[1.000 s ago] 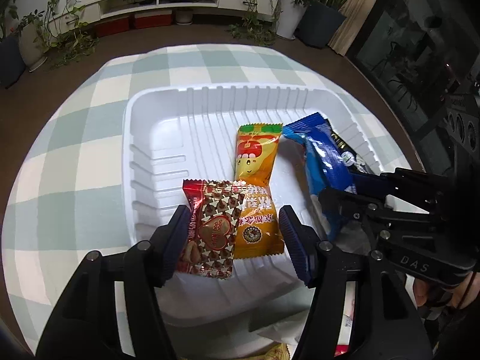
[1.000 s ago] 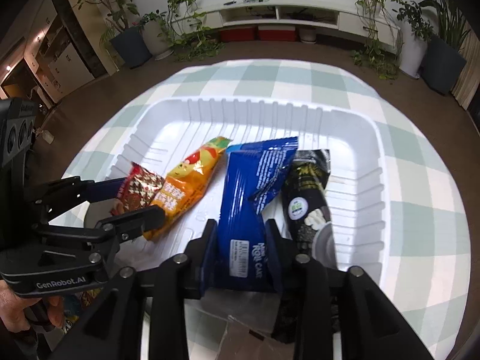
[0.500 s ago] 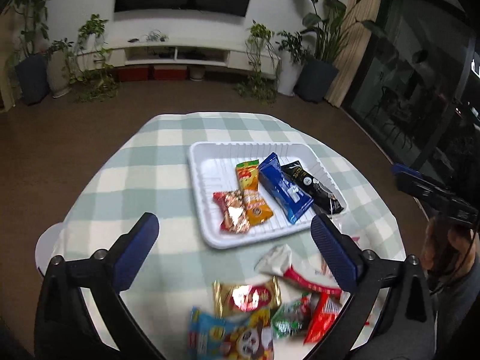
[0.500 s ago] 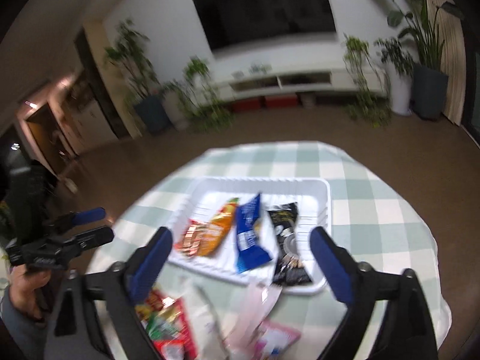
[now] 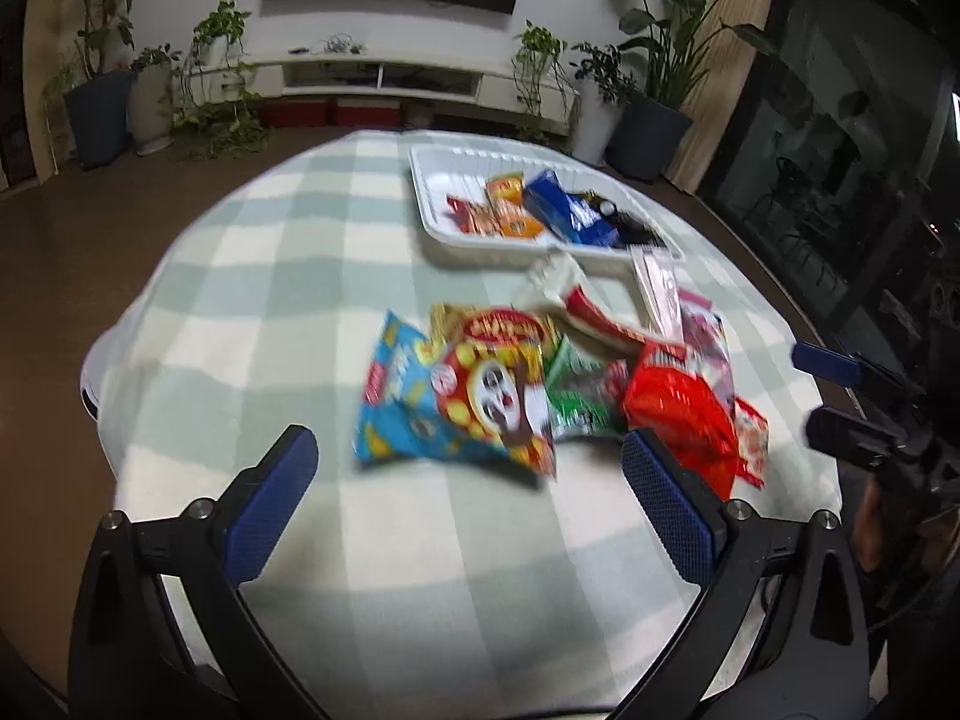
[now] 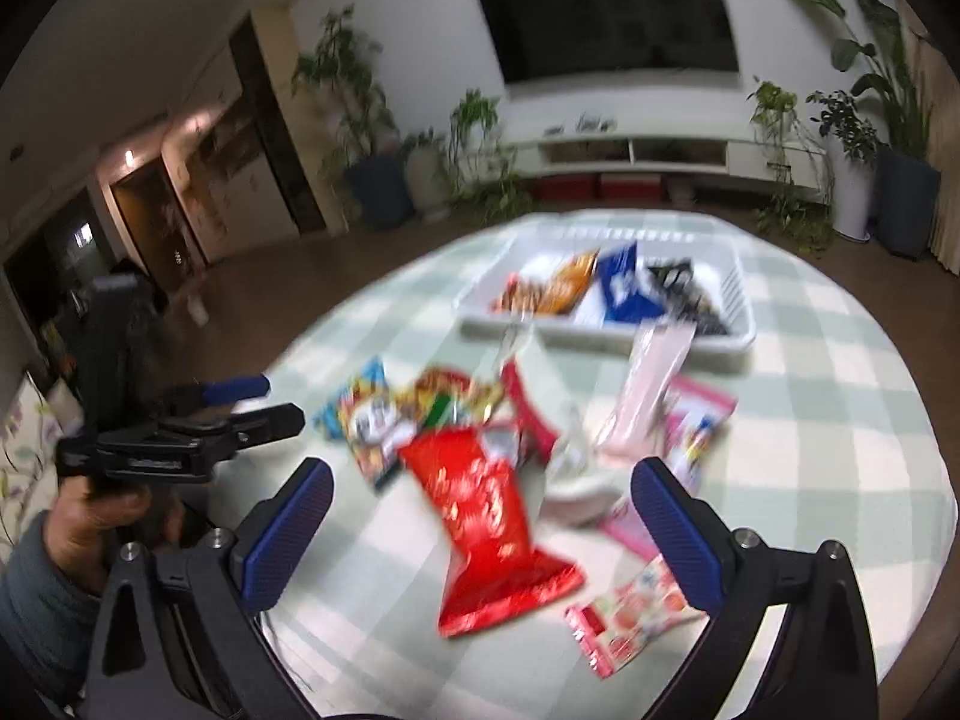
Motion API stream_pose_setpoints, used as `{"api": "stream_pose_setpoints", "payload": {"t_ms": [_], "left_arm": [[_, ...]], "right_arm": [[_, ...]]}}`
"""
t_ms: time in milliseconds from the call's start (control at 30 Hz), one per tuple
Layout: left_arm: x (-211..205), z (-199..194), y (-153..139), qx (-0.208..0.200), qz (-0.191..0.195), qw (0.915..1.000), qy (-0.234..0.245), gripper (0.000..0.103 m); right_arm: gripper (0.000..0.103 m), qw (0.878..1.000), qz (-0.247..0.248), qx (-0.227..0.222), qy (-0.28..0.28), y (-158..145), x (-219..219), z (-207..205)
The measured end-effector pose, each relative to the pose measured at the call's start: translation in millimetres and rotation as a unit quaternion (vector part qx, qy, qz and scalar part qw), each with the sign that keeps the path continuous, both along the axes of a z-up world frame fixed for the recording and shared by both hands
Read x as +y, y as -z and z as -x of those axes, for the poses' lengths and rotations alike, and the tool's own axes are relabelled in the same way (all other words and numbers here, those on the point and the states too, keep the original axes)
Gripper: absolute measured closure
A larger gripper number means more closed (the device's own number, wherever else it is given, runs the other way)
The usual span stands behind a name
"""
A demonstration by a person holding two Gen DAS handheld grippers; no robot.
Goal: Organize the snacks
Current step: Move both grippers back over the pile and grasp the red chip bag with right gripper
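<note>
Snacks sit in two groups on my checked tablecloth (image 5: pixel 252 324): four packets in the white tray (image 5: pixel 432 222) at the far side, and a loose heap on the cloth nearer to me. In the tray I count a red-patterned packet (image 5: pixel 465 217), an orange packet (image 5: pixel 510 210), a blue packet (image 5: pixel 564 210) and a black packet (image 5: pixel 636 231), lying side by side in that order from left to right. The frames are blurred, so I cannot read any label.

In the heap I can make out a light-blue bag with a panda face (image 5: pixel 456 402), a green packet (image 5: pixel 579 390), a shiny red bag (image 6: pixel 486 510), a pale pink sachet (image 6: pixel 648 390) pointing toward the tray, a bright pink packet (image 6: pixel 699 414) and a small strawberry-print packet (image 6: pixel 636 612) at the near edge. Others are overlapped and I cannot count them surely.

My left gripper (image 5: pixel 468 498) hangs above the near side of the heap with its jaws spread wide and nothing between the blue pads. My right gripper (image 6: pixel 480 528) is likewise wide apart and empty, with the shiny red bag lying on the cloth below the gap. From the right wrist camera I see my left hand (image 6: pixel 102 516) around the left gripper's handle.
</note>
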State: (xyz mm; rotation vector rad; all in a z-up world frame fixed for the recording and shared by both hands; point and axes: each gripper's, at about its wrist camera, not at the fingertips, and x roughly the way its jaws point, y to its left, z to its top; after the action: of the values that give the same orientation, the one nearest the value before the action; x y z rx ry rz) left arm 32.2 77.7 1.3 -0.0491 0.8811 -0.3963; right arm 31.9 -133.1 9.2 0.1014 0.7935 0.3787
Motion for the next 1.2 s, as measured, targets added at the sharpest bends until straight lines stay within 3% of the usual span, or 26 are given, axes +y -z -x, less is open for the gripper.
{"api": "stream_pose_setpoints", "payload": {"t_ms": [167,533,700,867,1067,1200], "left_arm": [[-1.5,11.9,11.8,0.026,0.015,0.9995,0.009,0.0],[0.8,11.3,11.9,0.026,0.015,0.9993,0.021,0.0],[-1.8,10.9,11.0,0.026,0.008,0.999,0.035,0.0],[-10.2,3.4,8.7,0.021,-0.019,0.9955,0.09,0.0],[-21.0,-27.2,-9.8,-0.017,-0.093,0.9779,0.186,0.0],[-35.8,-51.1,-12.9,-0.015,-0.149,0.953,0.264,0.0]], "right_arm": [[0.008,0.999,0.026,0.029,-0.015,16.5,15.7,-9.6],[0.022,0.996,0.054,0.077,-0.007,43.9,27.6,-24.2],[0.036,0.994,0.06,0.087,-0.014,50.3,30.8,-25.6],[0.06,0.994,0.052,0.098,-0.01,54.7,25.4,-24.9],[0.069,0.995,0.025,0.1,-0.01,51.0,19.6,-17.1],[0.07,0.994,-0.004,0.107,-0.01,49.0,15.7,-12.4]]}}
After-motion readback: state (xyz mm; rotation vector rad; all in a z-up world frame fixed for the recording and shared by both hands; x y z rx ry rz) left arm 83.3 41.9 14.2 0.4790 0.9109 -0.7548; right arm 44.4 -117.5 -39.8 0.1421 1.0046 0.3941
